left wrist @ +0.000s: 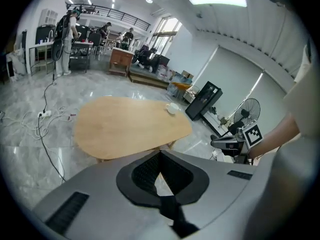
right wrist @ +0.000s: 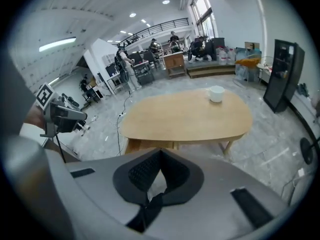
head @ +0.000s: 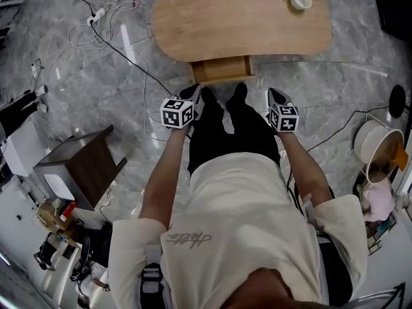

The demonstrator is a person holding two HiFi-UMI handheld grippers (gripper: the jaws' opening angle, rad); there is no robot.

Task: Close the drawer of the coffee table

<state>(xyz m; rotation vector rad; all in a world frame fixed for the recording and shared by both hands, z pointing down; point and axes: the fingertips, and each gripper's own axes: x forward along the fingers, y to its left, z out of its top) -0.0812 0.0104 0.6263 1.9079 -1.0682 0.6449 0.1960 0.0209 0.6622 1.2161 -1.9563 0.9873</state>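
1. Jutting from the coffee table [head: 241,18], the open drawer [head: 222,69] sits just ahead of both sets of fingertips, untouched.
2. Left gripper [head: 192,93] and right gripper [head: 275,95] fingers are pressed together, empty, probably for pushing.

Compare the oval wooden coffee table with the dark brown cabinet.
The light wooden oval coffee table is wider than the dark brown boxy cabinet. The table carries a white cup; nothing shows on the cabinet. The table stands ahead of the person, drawer pulled out; the cabinet sits to their left. Both stand on the grey marble floor.
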